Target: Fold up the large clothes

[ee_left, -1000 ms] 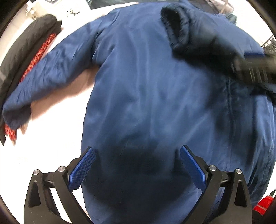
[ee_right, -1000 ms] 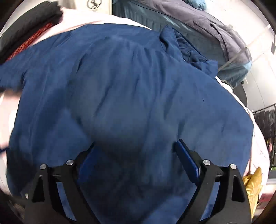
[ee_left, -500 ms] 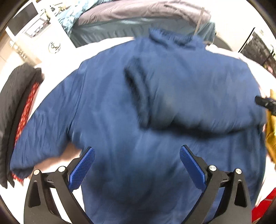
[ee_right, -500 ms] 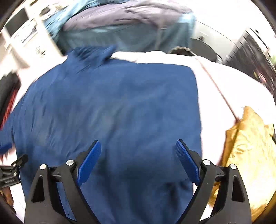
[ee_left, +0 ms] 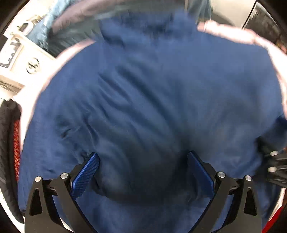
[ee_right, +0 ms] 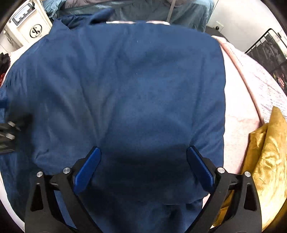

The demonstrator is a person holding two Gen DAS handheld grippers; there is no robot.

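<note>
A large navy blue jacket (ee_left: 152,100) lies spread on a pink bed cover and fills both views; it also shows in the right wrist view (ee_right: 129,89). Its sleeves are folded in over the body, so it forms a broad block. My left gripper (ee_left: 142,170) is open and empty, low over the jacket's near left part. My right gripper (ee_right: 143,166) is open and empty, low over the jacket's near right part. The right gripper shows at the right edge of the left wrist view (ee_left: 274,166), and the left gripper at the left edge of the right wrist view (ee_right: 7,132).
The pink bed cover (ee_right: 251,86) shows to the right of the jacket. A gold cushion (ee_right: 269,154) lies at the near right. A black and red folded garment (ee_left: 10,143) lies at the left. A white appliance (ee_right: 34,23) and teal bedding (ee_right: 161,10) stand behind.
Both sleeves now lie folded in over the jacket body; the left sleeve no longer stretches out to the left. Both grippers have moved and hover low over the near part of the jacket.
</note>
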